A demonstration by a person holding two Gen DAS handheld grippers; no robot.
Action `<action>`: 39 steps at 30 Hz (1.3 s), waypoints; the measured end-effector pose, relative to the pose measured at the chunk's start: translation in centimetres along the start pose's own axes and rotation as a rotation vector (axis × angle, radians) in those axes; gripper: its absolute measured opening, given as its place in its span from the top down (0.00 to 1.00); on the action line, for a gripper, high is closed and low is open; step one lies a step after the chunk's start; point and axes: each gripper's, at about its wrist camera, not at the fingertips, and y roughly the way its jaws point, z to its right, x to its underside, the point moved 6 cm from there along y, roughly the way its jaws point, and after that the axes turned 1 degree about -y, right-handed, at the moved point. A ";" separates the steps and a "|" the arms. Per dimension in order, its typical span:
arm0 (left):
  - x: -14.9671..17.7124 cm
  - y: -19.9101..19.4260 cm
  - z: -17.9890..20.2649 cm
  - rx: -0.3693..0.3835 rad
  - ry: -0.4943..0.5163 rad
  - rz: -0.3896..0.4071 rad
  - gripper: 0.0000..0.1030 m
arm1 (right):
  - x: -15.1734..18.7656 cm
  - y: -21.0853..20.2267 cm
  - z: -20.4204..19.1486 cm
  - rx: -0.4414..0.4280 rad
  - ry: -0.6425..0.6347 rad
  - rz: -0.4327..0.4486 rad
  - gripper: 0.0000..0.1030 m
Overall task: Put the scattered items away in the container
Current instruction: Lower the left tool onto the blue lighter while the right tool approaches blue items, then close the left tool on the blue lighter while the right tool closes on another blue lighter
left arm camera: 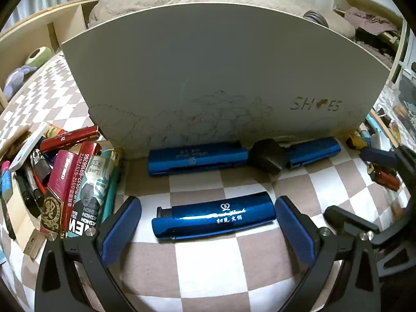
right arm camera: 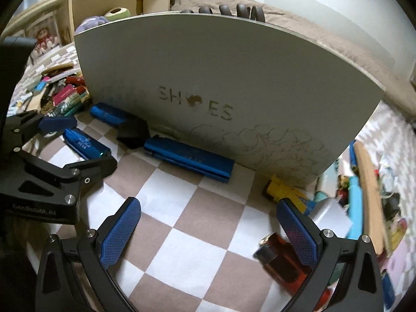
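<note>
Left gripper (left arm camera: pixel 208 223): fingers spread wide, empty, flanking a blue lighter (left arm camera: pixel 213 217) that lies crosswise between them on the checkered cloth (left arm camera: pixel 208 262); neither finger touches it.
Right gripper (right arm camera: pixel 209 225): fingers spread wide, holding nothing, over bare checkered squares; an orange lighter (right arm camera: pixel 286 257) lies just beside the right finger.
Container: a pale shoe box (left arm camera: pixel 208 78) marked "SHOES" stands upright behind both grippers; its interior is hidden in both views.
Left view only: a heap of lighters (left arm camera: pixel 75 182) at the box's left corner.
Right view only: a yellow item (right arm camera: pixel 283 189) and clutter past the box's right edge.
Along the box's base: two more blue lighters (left arm camera: pixel 197 161) and a black object (left arm camera: pixel 267 158).
Open room: clear cloth between the grippers and the box.
</note>
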 end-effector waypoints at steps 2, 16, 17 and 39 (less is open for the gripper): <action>0.1 -0.1 -0.3 -0.001 -0.004 -0.006 0.00 | 0.1 0.1 0.4 -0.029 0.024 -0.012 0.00; 0.5 -0.7 -2.3 -0.018 -0.002 -0.045 0.01 | -0.5 0.7 1.4 0.004 0.179 -0.010 0.00; 0.5 -0.8 -2.6 -0.021 -0.008 -0.047 0.01 | -0.7 0.8 1.4 0.007 0.198 -0.009 0.00; 1.8 -1.8 -5.6 -0.026 -0.029 -0.007 0.01 | -2.6 2.3 0.6 0.098 0.297 0.012 0.13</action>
